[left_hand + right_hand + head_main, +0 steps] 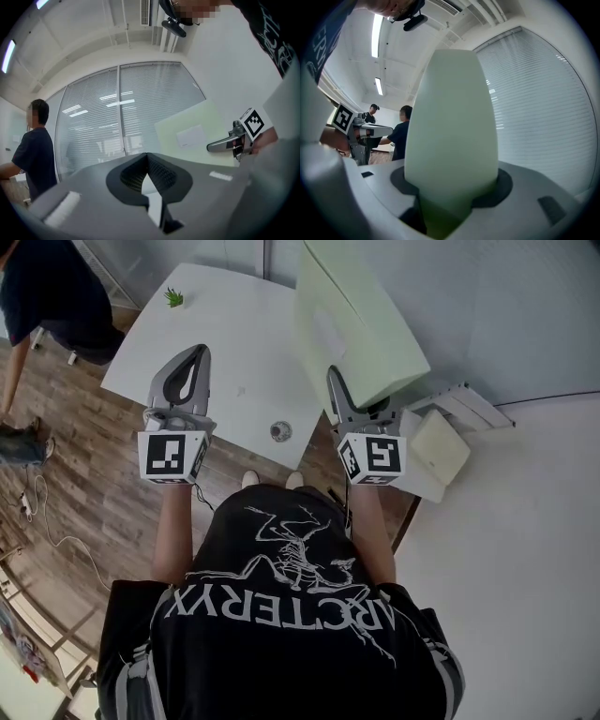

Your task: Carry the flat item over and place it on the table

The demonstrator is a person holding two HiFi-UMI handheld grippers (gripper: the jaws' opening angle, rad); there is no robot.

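The flat item is a pale green board [361,324], held upright above the right end of the white table [234,352]. My right gripper [335,379] is shut on its lower edge. In the right gripper view the board [452,126] rises from between the jaws and fills the middle. From the left gripper view the board [197,136] shows a white label, with the right gripper [234,140] at its edge. My left gripper [195,354] hangs over the table's near edge, apart from the board. Its jaws [147,157] meet with nothing between them.
A small green plant [173,298] stands at the table's far left and a small round object [280,431] near its front edge. White boxes [441,446] lie on the floor at the right. Another person [47,287] stands at the top left. A cable [56,521] runs over the wooden floor.
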